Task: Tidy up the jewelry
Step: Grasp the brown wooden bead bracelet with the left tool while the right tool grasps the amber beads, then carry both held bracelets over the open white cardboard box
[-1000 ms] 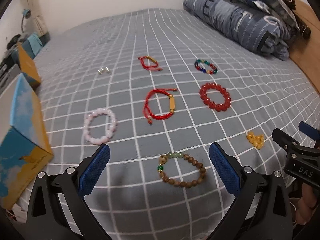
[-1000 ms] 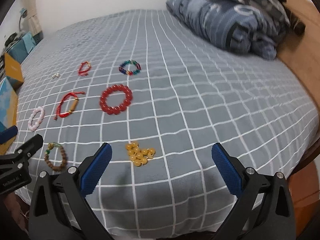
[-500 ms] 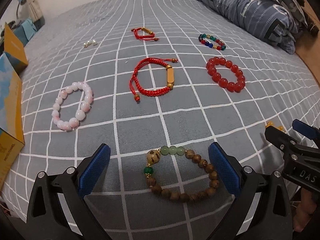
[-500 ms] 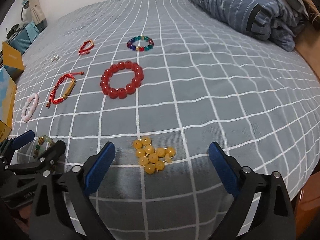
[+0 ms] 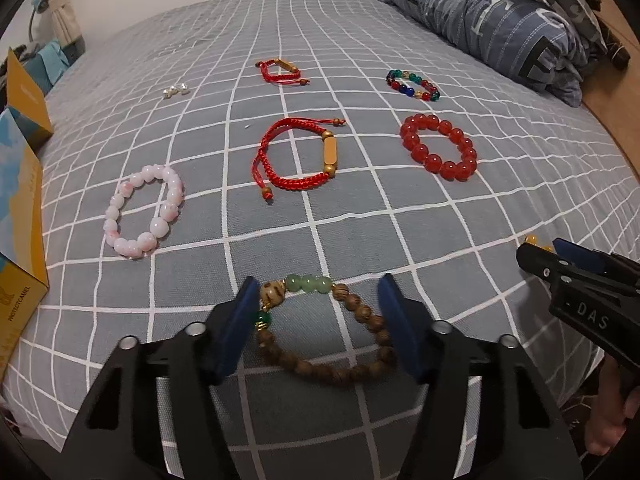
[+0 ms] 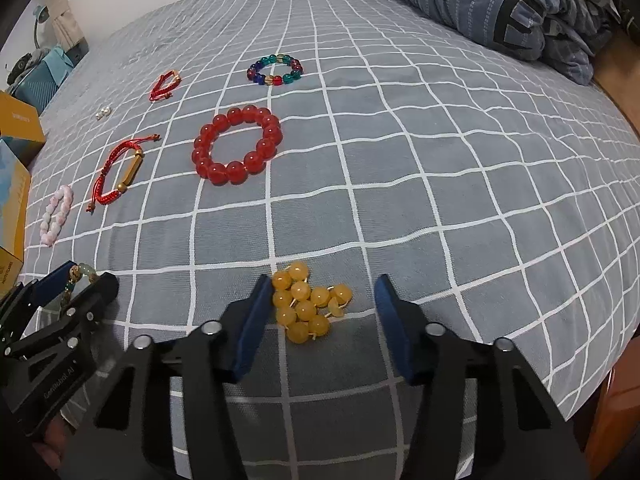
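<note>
A wooden bead bracelet [image 5: 354,304] with green beads and a carved bead lies on the grey checked bedspread [image 5: 460,240]. My left gripper [image 5: 318,320] straddles it, jaws closing, with the blue pads at the ring's two sides and the ring still round. A bunched yellow bead bracelet [image 6: 306,308] lies between the closing jaws of my right gripper [image 6: 322,308]; the left pad is at the beads and the right pad is apart from them. Each gripper shows in the other's view: right gripper [image 5: 542,249], left gripper [image 6: 86,276].
Farther up the bed lie a pink bracelet [image 5: 110,216], a red cord bracelet [image 5: 330,152], a red bead bracelet [image 5: 412,140], a multicolour one [image 5: 412,86], a small red cord one [image 5: 280,70] and pearl earrings [image 5: 176,90]. Boxes [image 5: 20,240] stand left, folded bedding [image 5: 500,20] at the back right.
Both grippers have come down toward the bed. Their jaws have narrowed from wide open, the left around the wooden bracelet, the right around the yellow beads.
</note>
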`<action>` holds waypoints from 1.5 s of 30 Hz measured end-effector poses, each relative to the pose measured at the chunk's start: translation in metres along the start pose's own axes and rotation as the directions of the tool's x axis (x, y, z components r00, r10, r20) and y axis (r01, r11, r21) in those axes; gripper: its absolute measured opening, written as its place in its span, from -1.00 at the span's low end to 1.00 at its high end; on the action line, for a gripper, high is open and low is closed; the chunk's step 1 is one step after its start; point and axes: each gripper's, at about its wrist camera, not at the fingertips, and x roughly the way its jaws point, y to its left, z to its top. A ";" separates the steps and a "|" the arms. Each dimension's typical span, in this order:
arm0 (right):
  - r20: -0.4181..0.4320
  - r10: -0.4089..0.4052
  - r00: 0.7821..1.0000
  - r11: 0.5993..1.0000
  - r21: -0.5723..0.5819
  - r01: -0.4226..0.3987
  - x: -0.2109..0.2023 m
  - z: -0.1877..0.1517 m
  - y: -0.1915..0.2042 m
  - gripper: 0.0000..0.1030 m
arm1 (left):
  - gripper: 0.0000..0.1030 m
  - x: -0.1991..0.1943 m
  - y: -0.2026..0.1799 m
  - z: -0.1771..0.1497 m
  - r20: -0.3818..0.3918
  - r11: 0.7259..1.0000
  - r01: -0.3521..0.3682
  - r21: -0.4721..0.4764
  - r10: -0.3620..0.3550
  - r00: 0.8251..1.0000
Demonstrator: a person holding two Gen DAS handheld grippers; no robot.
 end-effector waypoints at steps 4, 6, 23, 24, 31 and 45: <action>-0.002 -0.013 1.000 1.000 0.009 0.013 -0.001 0.000 -0.003 -0.42 | -0.08 -0.002 -0.001 -0.001 -0.005 1.000 0.006 0.005 -0.006 1.000; -0.002 -0.023 1.000 1.000 0.015 0.023 -0.002 -0.001 -0.005 -0.58 | -0.34 -0.003 -0.002 -0.001 -0.009 1.000 0.002 0.007 -0.002 1.000; 0.053 0.004 0.999 0.999 0.051 -0.007 -0.017 -0.002 -0.014 -0.70 | -0.85 -0.025 0.007 0.002 0.026 0.999 0.037 -0.016 -0.037 0.999; 0.058 0.006 0.998 0.999 0.052 -0.009 -0.018 -0.002 -0.014 -0.70 | -0.85 -0.027 0.008 0.002 0.029 0.999 0.039 -0.017 -0.038 0.999; 0.102 0.012 0.995 0.998 0.056 -0.018 -0.028 -0.003 -0.016 -0.70 | -0.85 -0.037 0.009 0.004 0.064 0.999 0.037 -0.022 -0.036 0.997; 0.242 0.020 0.970 1.000 0.000 -0.020 -0.048 -0.004 -0.002 -0.70 | -0.85 -0.051 0.014 0.008 0.190 0.999 -0.011 -0.031 0.017 0.982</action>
